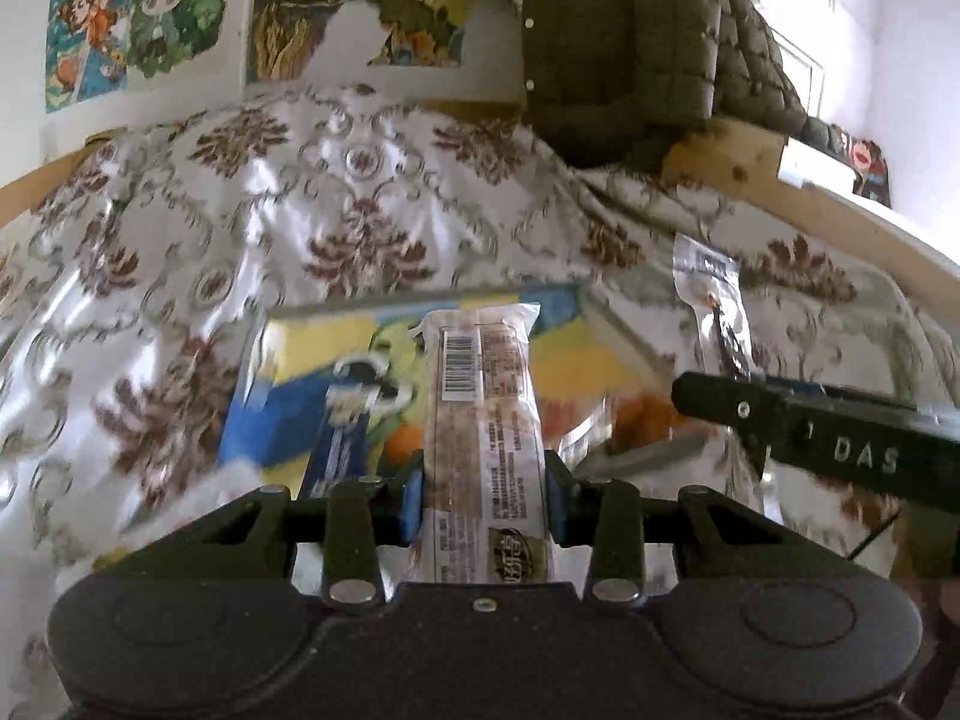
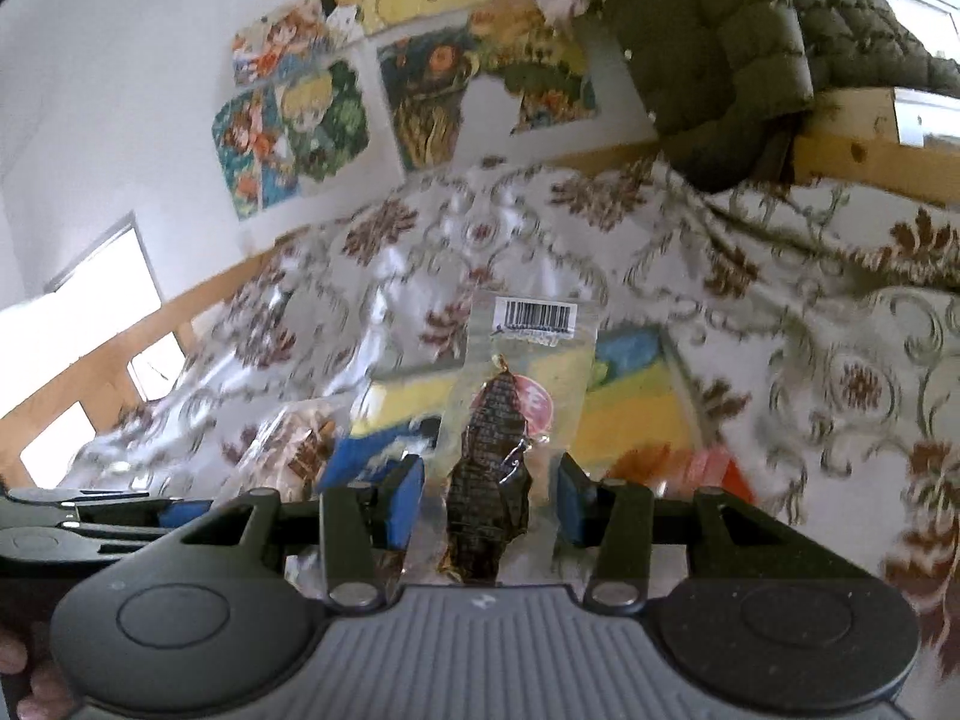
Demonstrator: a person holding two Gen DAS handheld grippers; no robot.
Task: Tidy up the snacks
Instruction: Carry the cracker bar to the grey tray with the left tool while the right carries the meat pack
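Clear snack bar [image 1: 480, 414] clenched in left claw [image 1: 483, 501]; right claw [image 2: 491, 501] grips jerky pouch [image 2: 516, 396]

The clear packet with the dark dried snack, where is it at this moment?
In the right wrist view, the clear packet stands between the blue pads of the right hand-held gripper, above the colourful tray on the patterned cloth.

We are looking at a home bedroom. A satin bedspread [image 1: 336, 204] with brown floral medallions lies rumpled across a bed, and a pale wooden bed frame [image 1: 852, 222] runs along its edge at two o'clock. Cartoon posters [image 1: 138, 18] are stuck to the white wall at eleven o'clock, and an olive quilted jacket [image 1: 630, 42] hangs at twelve.
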